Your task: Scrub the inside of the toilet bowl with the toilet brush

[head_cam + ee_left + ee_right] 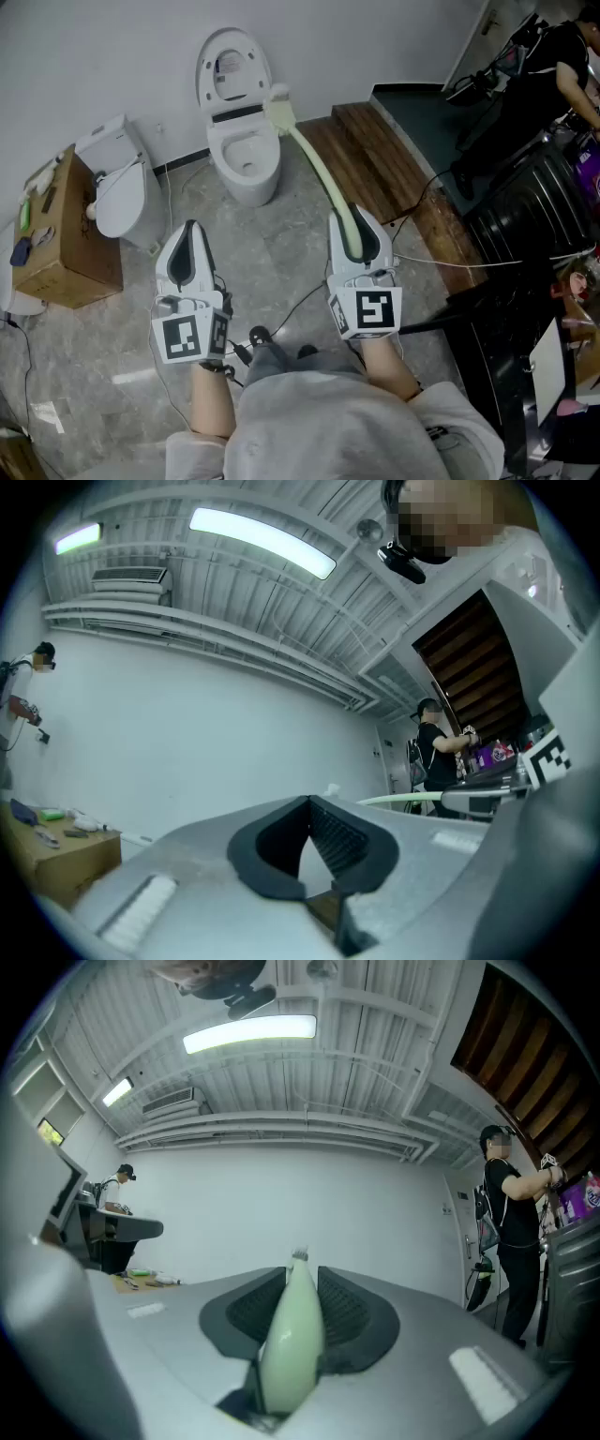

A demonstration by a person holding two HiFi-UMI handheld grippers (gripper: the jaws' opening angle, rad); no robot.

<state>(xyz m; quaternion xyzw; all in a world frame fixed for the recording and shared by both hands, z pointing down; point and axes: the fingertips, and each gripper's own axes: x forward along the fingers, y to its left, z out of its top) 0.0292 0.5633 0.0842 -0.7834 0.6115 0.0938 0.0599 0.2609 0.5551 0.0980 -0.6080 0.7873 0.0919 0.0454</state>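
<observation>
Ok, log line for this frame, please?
phase: pre-scrub | right gripper: shut on toilet brush | left gripper: shut, empty | brush head: beside toilet bowl rim, not inside

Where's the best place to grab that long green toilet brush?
Hold the toilet brush at the near end of its handle, far from the head, coming in along its length. The handle is long and slim, so jaws close round it easily, as the right gripper shows.

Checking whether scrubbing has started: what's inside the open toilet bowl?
Only white porcelain shows inside the toilet bowl; the brush head is beside its rim, outside. The rim hides the near inner wall.
</observation>
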